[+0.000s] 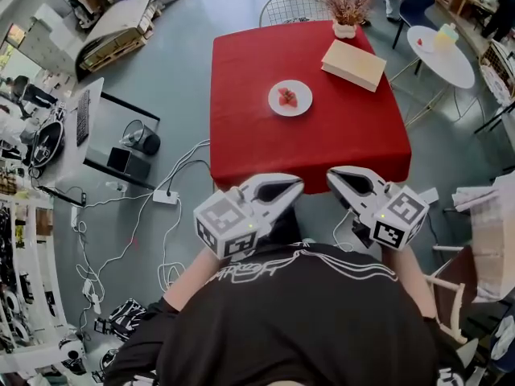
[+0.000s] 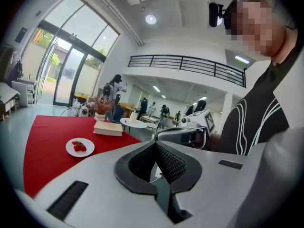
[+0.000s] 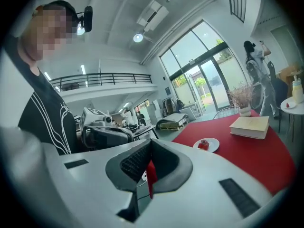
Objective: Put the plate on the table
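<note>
A white plate [image 1: 290, 98] with red strawberries rests near the middle of the red-clothed table [image 1: 241, 135]. It also shows in the left gripper view as the plate [image 2: 80, 147] and in the right gripper view as the plate [image 3: 206, 145]. My left gripper [image 1: 296, 185] and right gripper [image 1: 331, 175] hover side by side close to my chest, short of the table's near edge, tips turned toward each other. Both are shut with nothing between the jaws. In its own view the left gripper [image 2: 156, 145] has its pads closed together. The right gripper [image 3: 151, 151] shows only a thin slit.
A cream book [image 1: 354, 64] and a potted dried plant [image 1: 346, 10] sit at the table's far right corner. A round white side table [image 1: 442, 55] stands to the right, a wire chair [image 1: 290, 6] behind. Cables and a power strip [image 1: 165, 197] lie on the floor at left.
</note>
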